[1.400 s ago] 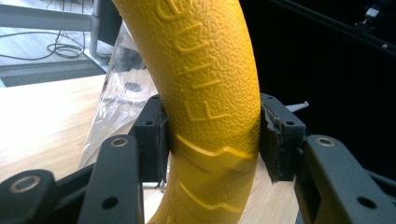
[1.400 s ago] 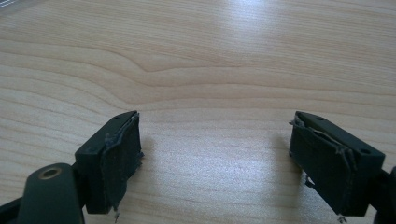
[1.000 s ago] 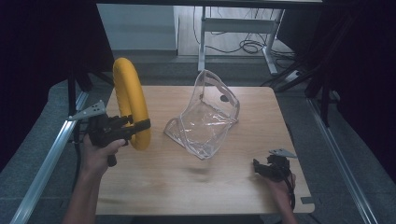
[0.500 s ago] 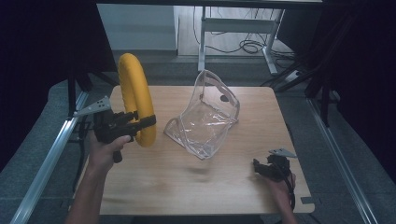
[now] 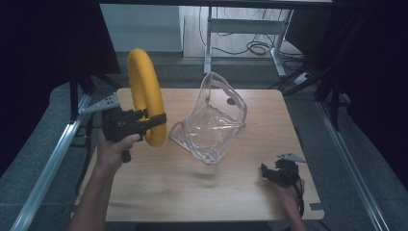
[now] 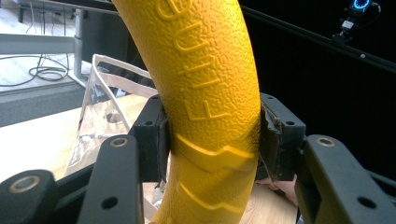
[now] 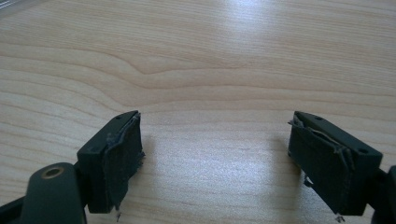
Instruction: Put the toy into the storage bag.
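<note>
A yellow textured ring (image 5: 143, 91) stands upright above the table's left side, held at its lower rim by my left gripper (image 5: 155, 120), which is shut on it. In the left gripper view the ring (image 6: 210, 93) is clamped between both black pads. A clear plastic pouch (image 5: 211, 120) with an open top lies tilted at the table's middle, just right of the ring. My right gripper (image 5: 269, 173) rests low at the table's front right, open, with bare wood between its fingers (image 7: 116, 158).
The wooden table (image 5: 202, 192) has metal rails along both sides. A desk frame and cables stand on the floor beyond the far edge. Dark curtains flank the area.
My left gripper has carried the yellow ring to the right, closer to the clear pouch. The right gripper has stayed where it was.
</note>
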{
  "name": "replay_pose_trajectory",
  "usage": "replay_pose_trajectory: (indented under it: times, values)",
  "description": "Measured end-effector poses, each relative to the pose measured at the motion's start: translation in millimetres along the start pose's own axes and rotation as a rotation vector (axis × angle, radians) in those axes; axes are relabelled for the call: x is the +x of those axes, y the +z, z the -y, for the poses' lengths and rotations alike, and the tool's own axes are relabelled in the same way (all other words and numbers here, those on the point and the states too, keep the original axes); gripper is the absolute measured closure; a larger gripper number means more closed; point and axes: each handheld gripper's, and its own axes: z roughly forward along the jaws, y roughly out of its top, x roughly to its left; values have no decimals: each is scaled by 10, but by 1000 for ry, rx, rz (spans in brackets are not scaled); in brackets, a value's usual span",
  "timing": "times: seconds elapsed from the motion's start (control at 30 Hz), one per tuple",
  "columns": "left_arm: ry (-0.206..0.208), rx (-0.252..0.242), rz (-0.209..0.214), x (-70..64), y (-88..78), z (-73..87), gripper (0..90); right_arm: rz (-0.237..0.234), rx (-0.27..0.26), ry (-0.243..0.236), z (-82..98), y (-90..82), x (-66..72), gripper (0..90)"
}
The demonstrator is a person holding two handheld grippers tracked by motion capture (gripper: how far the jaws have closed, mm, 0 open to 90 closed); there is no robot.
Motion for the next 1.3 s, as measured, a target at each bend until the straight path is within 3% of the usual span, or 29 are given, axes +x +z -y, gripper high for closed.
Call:
replay_pose_trajectory:
  times: [0.9,1.3]
  values:
    - [49,-15,7,-161,209,-233,503,3,1,6,-4,3,1,180]
    - [67,-11,33,-264,362,-336,503,3,1,8,-6,5,2,180]
